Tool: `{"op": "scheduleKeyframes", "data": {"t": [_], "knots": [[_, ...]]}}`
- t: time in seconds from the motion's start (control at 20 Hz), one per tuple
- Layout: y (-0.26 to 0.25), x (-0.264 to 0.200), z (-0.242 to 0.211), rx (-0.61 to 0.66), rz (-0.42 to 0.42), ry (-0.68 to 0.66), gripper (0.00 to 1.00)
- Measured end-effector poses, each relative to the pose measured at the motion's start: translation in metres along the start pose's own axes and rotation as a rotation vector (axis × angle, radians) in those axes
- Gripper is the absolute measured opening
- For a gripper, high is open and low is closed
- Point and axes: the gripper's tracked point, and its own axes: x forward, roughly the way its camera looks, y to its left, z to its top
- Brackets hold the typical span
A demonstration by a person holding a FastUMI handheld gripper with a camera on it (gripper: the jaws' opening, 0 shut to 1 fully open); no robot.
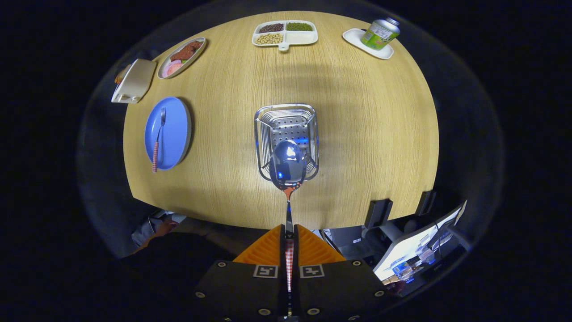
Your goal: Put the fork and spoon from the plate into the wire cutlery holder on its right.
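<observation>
Gripper (pixel 289 232) is clamped on the spoon (pixel 288 167): both fingers press the checked handle, which runs back between them. The spoon's stem points to 12 o'clock from the fingertips, and the bowl faces the camera and hangs over the near rim of the wire cutlery holder (pixel 286 129). I cannot tell whether the bowl touches the rim.

The holder is a chrome wire basket with a perforated floor, sitting mid-table straight ahead of the fingers, with nothing visible in it.

The fork (pixel 157 138) lies on the blue plate (pixel 175 129) at about 10 o'clock from the holder and well apart from it. Its tines point to the far side, and the red checked handle end overhangs the plate's near rim.

The wooden table (pixel 366 134) is round and light in colour.

Far side:
- At 12 o'clock, a white divided tray (pixel 308 38) holds dark beans, green beans and pale beans.
- At 1 o'clock, a green can (pixel 380 33) lies tilted on a white dish (pixel 357 38); its label print is too small to read.
- At 11 o'clock, an oval dish of food (pixel 182 57) sits with a cream lidded box (pixel 134 80) just beside it, at the table edge.

The gripper body carries two square black-and-white markers with no readable text.
</observation>
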Motion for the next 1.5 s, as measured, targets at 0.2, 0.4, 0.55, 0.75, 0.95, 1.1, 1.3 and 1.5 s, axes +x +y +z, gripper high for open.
{"op": "scheduleKeyframes", "data": {"t": [0.2, 0.4, 0.55, 0.75, 0.95, 1.1, 1.3, 1.5], "knots": [[-0.003, 0.01, 0.006, -0.063, -0.004, 0.085, 0.03], [-0.001, 0.017, 0.013, -0.08, 0.002, 0.151, 0.04], [-0.005, 0.017, 0.021, -0.06, 0.008, 0.153, 0.03], [-0.008, 0.01, 0.031, -0.041, 0.018, 0.133, 0.09], [-0.011, 0.01, 0.041, -0.045, 0.009, 0.122, 0.11], [-0.003, -0.001, 0.046, -0.024, 0.051, 0.09, 0.14], [-0.003, -0.016, 0.065, -0.005, 0.023, -0.034, 0.26], [0.012, -0.04, 0.092, 0.003, 0.005, -0.261, 0.45]]}}
